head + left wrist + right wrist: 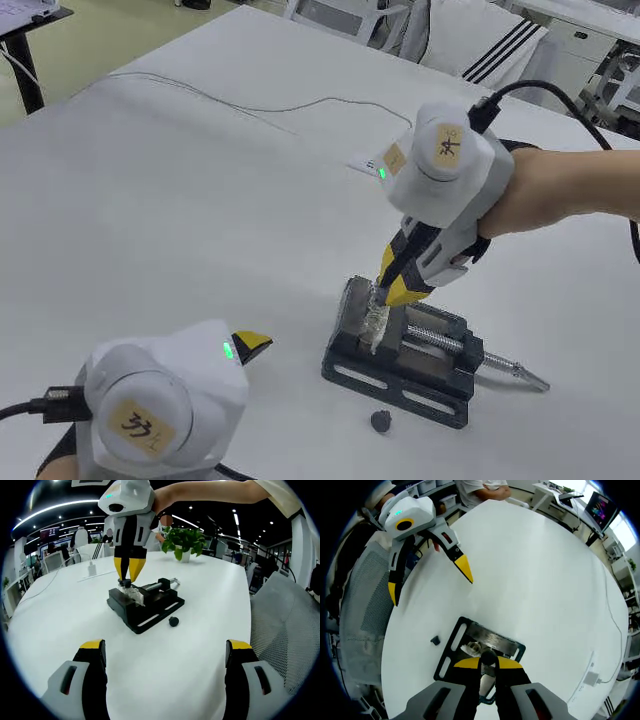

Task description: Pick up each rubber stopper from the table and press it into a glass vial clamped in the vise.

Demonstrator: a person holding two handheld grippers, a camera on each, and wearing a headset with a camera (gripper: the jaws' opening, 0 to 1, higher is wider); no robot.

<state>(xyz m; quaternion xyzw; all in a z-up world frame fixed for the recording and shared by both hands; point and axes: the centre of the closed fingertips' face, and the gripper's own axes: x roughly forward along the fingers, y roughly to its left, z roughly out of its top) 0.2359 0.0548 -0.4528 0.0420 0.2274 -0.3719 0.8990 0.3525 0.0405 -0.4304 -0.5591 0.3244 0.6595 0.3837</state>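
Stopper (487, 656), clenched in the tips of the right tongs (402, 287), sits at the mouth of the vial (374, 318) in the vise (400, 372) beneath them, so a straight, gentle downward press seems wisest, while the left tongs (165, 647) hang released well apart, a spare stopper (381, 421) lying beside the vise on their side.

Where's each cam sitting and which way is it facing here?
Head view: headset, facing down-forward at vise; right gripper, hand, left gripper show.
Left gripper view: low over table, facing vise between own open jaws; right gripper and arm at top.
Right gripper view: above vise, facing down; own jaws shut on held stopper; left gripper upper left.
Shared: vise, loose stopper in all three.
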